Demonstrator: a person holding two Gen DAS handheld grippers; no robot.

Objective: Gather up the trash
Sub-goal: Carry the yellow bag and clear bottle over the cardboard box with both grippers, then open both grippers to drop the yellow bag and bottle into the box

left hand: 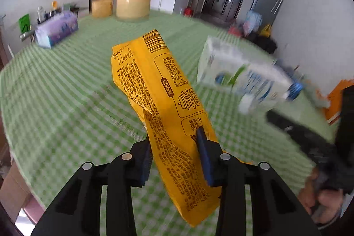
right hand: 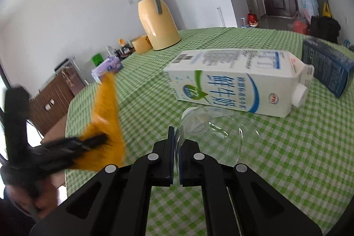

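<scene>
Left tongs (left hand: 177, 143), angled downward, clamped the crinkled yellow plastic wrapper (left hand: 163, 107); right tongs (right hand: 176, 136) pinched the clear plastic bottle (right hand: 212, 132) above the green-checked tabletop (right hand: 287, 158).

A tall cream-yellow thermos jug (right hand: 158, 25) with a grey handle stands on the green checked tablecloth (right hand: 287, 158), a squat yellow container (left hand: 102, 7) just beside it; a purple tissue pack (left hand: 57, 29) lies near the table's edge.

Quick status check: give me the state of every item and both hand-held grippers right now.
Yellow wrapper: lifted off the table, clamped.
Left hand-held gripper: shut on the wrapper.
Clear plastic bottle: lying on its side, rim pinched.
Right hand-held gripper: shut on the bottle.
Milk carton: lying on its side, capped.
Blue box: lying flat.
Yellow jug: upright, lid on.
</scene>
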